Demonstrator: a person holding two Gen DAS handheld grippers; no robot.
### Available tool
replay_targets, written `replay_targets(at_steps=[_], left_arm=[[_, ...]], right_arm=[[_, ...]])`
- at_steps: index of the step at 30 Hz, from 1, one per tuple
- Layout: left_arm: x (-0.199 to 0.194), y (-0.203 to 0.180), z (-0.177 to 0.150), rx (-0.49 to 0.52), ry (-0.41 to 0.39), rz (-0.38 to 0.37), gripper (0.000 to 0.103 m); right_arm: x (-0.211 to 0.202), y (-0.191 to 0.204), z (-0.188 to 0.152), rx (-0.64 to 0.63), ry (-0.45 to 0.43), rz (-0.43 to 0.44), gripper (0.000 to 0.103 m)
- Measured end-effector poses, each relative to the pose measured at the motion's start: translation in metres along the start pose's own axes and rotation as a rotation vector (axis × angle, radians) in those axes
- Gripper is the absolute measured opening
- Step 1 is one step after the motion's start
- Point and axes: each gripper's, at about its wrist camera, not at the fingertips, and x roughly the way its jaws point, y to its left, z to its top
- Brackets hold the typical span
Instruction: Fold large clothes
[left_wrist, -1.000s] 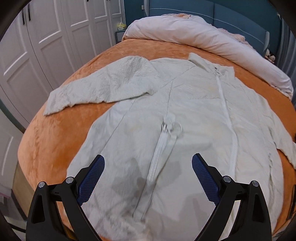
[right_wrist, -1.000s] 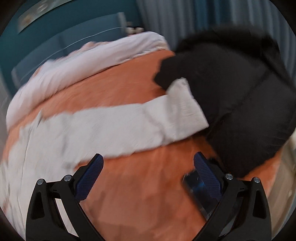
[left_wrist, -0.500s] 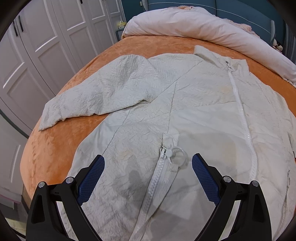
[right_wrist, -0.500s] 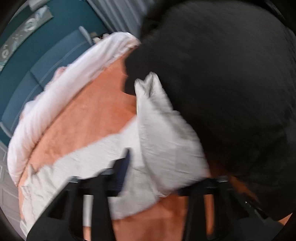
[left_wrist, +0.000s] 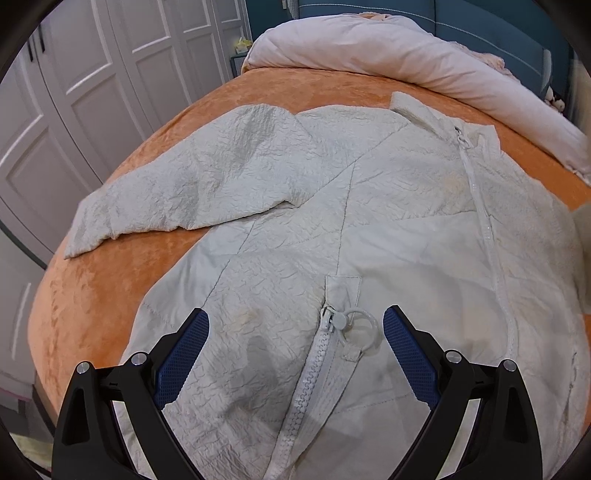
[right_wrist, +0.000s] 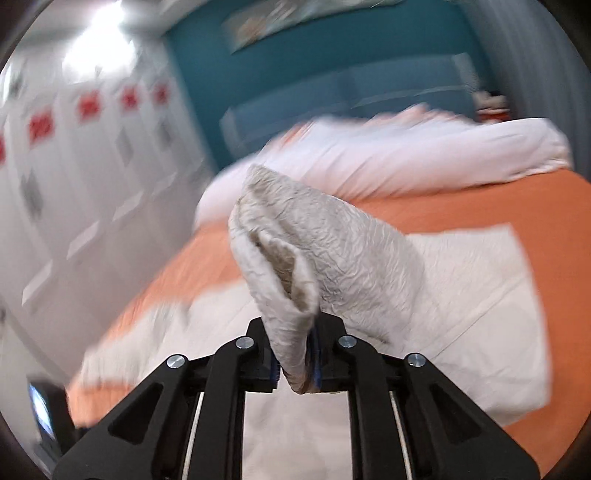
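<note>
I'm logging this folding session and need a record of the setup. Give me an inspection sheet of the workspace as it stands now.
Surface: bed with orange cover.
Job's things: cream jacket spread flat, front zipped; one sleeve lying out to the side, the other sleeve's cuff lifted.
Clutter: rolled white duvet at the head end.
Grippers: left tool open above the pocket zipper, holding nothing; right tool shut on the cuff.
Cables: nothing seen.
Surroundings: white wardrobe doors, teal headboard; right view blurred.
</note>
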Motion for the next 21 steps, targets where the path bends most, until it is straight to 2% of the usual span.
replay_targets(at_steps=[2,4,6,7,9,12,16,18,20,21], left_arm=[[0.000,0.007,0.003,-0.016,0.001,-0.052,0.094],[0.000,0.015,0.007,-0.043,-0.001,-0.099,0.094],[0.001,0.019,0.012,-0.066,-0.005,-0.134,0.094],[0.003,0.021,0.016,-0.085,-0.004,-0.158,0.094],[0.013,0.020,0.024,-0.119,0.015,-0.224,0.094],[0.026,0.007,0.032,-0.170,0.048,-0.315,0.094],[0.060,-0.034,0.038,-0.222,0.165,-0.480,0.094],[0.069,-0.052,0.039,-0.216,0.170,-0.436,0.094],[0.068,-0.070,0.045,-0.167,0.115,-0.399,0.089],[0.067,-0.076,0.049,-0.147,0.097,-0.397,0.070]], right_arm=[[0.049,0.046,-0.041,-0.090,0.155,0.041,0.047],[0.056,0.076,-0.069,-0.165,0.207,0.011,0.050],[0.044,0.090,-0.089,-0.207,0.196,0.000,0.052],[0.035,0.090,-0.096,-0.201,0.191,-0.010,0.057],[0.009,0.071,-0.099,-0.157,0.173,-0.029,0.060],[-0.015,0.016,-0.101,-0.017,0.163,-0.101,0.062],[-0.039,-0.068,-0.099,0.189,0.164,-0.211,0.062],[-0.045,-0.103,-0.098,0.279,0.155,-0.244,0.064],[-0.044,-0.121,-0.099,0.326,0.151,-0.267,0.064],[-0.040,-0.133,-0.099,0.352,0.153,-0.275,0.064]])
